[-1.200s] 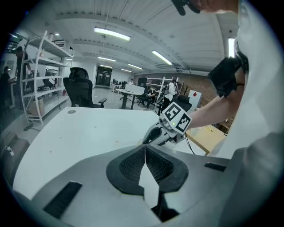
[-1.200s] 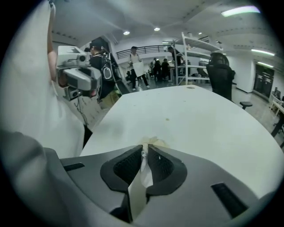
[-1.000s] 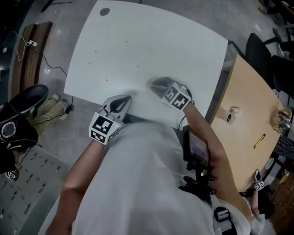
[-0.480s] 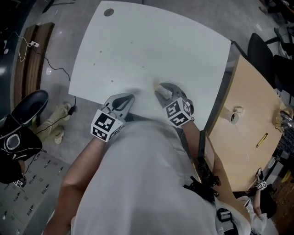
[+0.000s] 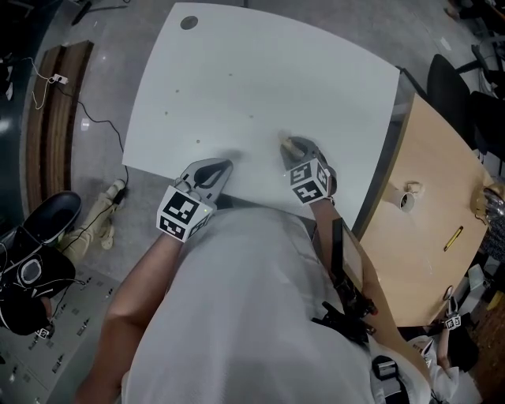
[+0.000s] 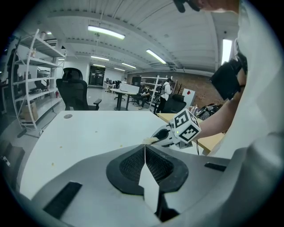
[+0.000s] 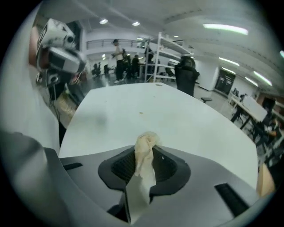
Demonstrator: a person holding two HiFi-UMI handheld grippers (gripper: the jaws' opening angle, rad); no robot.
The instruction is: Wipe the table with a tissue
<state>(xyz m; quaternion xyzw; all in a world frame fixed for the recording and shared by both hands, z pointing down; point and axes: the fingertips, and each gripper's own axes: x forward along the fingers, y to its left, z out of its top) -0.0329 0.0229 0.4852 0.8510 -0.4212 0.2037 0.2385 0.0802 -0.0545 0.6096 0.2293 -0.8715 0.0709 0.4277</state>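
Observation:
The white table [image 5: 260,71] fills the upper head view, with a few small specks [image 5: 167,113] on it. My right gripper [image 5: 293,147] is at the table's near edge, pointing down. Its jaws have just been closing and are clamped on a crumpled beige tissue [image 5: 288,144], which pokes out past the tips in the right gripper view [image 7: 146,141]. To the left, my left gripper [image 5: 223,165] rests over the same near edge, shut with nothing between its jaws. In the left gripper view the closed left gripper [image 6: 144,146] points at the right gripper [image 6: 153,140] and its marker cube [image 6: 188,128].
A round cable hole [image 5: 188,22] sits at the table's far left corner. A wooden table [image 5: 430,158] stands to the right, carrying a tape roll [image 5: 407,197] and a yellow pen [image 5: 453,237]. A black office chair [image 5: 446,87] stands behind it. Cables [image 5: 87,118] lie on the floor to the left.
The right gripper has shifted a little to the right along the near edge with the tissue, and its marker cube has turned. The left gripper has stayed put.

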